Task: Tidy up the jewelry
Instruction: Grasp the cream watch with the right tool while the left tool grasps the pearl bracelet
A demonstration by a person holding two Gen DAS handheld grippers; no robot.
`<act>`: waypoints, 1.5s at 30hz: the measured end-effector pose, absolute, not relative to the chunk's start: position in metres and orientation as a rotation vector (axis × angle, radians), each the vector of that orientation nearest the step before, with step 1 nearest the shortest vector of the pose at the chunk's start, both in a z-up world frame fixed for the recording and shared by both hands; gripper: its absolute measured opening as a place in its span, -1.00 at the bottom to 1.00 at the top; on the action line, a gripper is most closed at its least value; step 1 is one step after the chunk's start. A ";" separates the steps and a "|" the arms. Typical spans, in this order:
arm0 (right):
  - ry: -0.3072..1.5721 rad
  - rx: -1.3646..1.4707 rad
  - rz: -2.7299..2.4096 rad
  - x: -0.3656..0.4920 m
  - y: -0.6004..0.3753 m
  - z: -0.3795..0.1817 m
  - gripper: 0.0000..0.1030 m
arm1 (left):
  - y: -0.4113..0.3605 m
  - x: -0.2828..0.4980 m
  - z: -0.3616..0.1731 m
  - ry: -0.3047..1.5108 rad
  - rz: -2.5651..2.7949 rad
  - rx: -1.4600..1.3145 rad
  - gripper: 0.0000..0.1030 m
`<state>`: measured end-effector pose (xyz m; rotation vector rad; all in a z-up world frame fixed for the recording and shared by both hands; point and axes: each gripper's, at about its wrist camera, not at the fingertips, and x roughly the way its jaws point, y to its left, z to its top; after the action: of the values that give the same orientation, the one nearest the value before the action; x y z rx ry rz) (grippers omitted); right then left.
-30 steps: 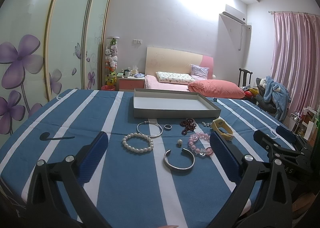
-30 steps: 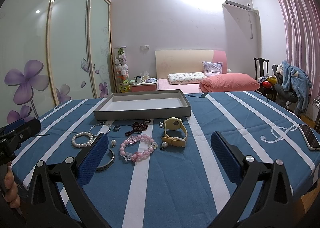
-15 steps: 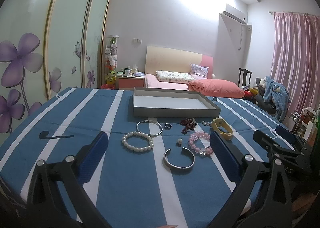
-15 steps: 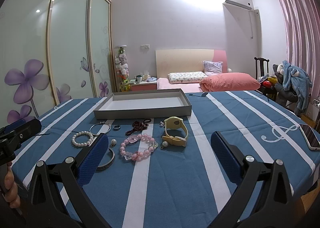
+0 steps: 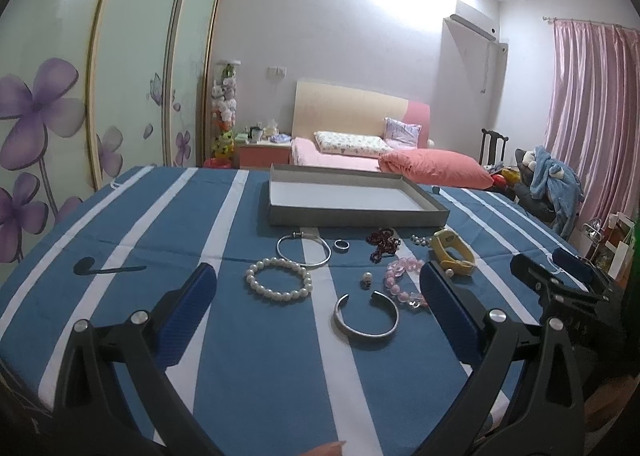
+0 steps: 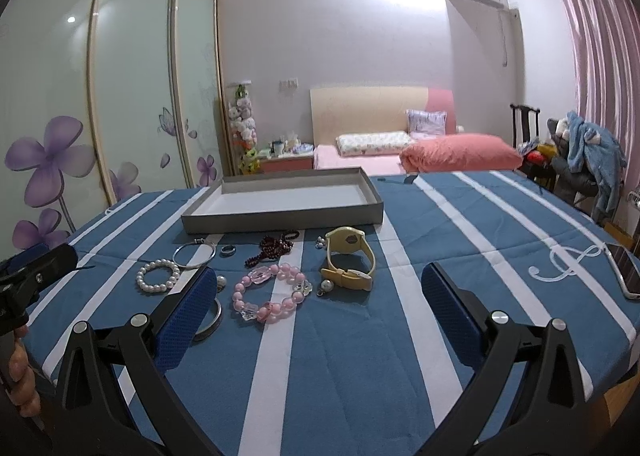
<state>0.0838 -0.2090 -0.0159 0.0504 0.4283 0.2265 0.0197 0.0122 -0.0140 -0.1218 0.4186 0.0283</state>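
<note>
Both wrist cameras sit low at the near tabletop edge, facing the far bed; the left view stands further left. Both share the tray and jewelry.

Matt blue-and-white striped cloth covers the counter. Tray: matt grey cardboard, white inside. Cuff and bangle: shiny smooth metal. Pearl bracelet glossy. Pink beads glossy, translucent plastic-looking. Watch: smooth yellow plastic. Gripper pads: textured blue.
</note>
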 end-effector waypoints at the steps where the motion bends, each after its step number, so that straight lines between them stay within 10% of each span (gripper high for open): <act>1: 0.450 0.050 0.225 0.091 -0.209 -0.016 0.97 | 0.013 0.024 -0.014 0.433 0.033 -0.122 0.93; 21: 0.884 0.114 0.177 0.235 -0.201 -0.057 0.66 | 0.045 0.116 -0.041 0.701 0.075 -0.152 0.92; 31: 0.905 0.107 0.178 0.242 -0.197 -0.065 -0.21 | 0.063 0.143 -0.059 0.794 0.107 -0.182 0.91; 45: 0.891 0.128 0.185 0.244 -0.203 -0.064 -0.25 | 0.070 0.165 -0.079 0.883 0.117 -0.164 -0.29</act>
<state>0.2439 -0.2027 -0.0636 0.1285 0.8913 0.1854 0.1654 0.0700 -0.0789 -0.1642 0.8826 0.1174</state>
